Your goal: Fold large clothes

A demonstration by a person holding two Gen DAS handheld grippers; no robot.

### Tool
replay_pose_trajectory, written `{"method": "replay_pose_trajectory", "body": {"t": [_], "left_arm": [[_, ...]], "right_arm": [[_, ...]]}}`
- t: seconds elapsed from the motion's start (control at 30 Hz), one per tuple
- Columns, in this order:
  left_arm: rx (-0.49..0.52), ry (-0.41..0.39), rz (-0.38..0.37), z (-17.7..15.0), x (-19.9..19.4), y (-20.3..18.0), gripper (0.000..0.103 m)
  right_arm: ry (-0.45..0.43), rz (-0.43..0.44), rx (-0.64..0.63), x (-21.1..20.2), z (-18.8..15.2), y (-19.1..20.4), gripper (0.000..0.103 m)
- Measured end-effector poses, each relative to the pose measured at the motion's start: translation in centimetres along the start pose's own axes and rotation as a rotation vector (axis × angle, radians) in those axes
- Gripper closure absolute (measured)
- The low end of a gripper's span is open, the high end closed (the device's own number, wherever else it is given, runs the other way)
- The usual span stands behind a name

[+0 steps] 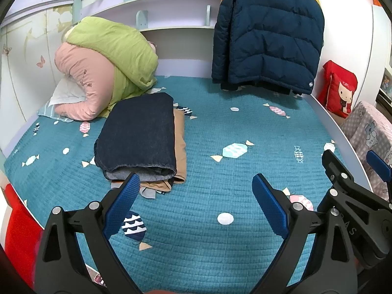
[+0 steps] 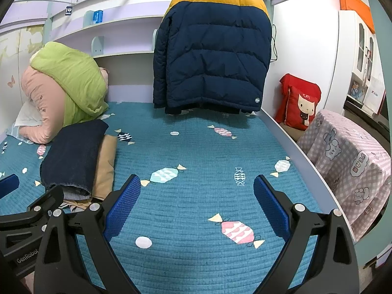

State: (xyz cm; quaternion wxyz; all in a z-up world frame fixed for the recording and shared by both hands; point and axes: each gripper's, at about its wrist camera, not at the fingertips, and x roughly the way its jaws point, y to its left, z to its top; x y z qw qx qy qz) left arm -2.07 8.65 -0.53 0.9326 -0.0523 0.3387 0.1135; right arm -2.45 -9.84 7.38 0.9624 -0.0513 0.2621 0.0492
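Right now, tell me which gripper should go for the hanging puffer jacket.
Right, probably. In the right wrist view the puffer jacket hangs almost straight ahead of the open right gripper; from the left gripper, also open, it sits off to the right, with the folded clothes nearer.

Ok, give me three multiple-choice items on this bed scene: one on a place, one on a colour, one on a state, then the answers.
1. Where is the puffer jacket?
A. Hanging at the far end of the bed
B. Spread flat mid-bed
C. On the checked cloth

2. What colour is the top garment of the folded stack?
A. Red
B. Dark navy
C. Green

3. How do the left tongs and right tongs stand?
A. Both shut on cloth
B. One open, one shut
C. Both open, holding nothing

Answers: 1 A, it hangs upright above the teal bedcover. 2 B, dark navy lies over a tan piece. 3 C, only bedcover shows between each pair of blue pads.
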Motion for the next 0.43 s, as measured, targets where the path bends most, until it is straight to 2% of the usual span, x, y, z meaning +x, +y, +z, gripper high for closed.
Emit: {"method": "replay_pose_trajectory", "body": {"t": [0.43], "left_arm": [[-0.007, 0.000, -0.010, -0.21, 0.06, 0.02, 0.010]], "right_arm": [[0.000, 0.002, 0.004, -0.01, -0.09, 0.01, 0.013]]}}
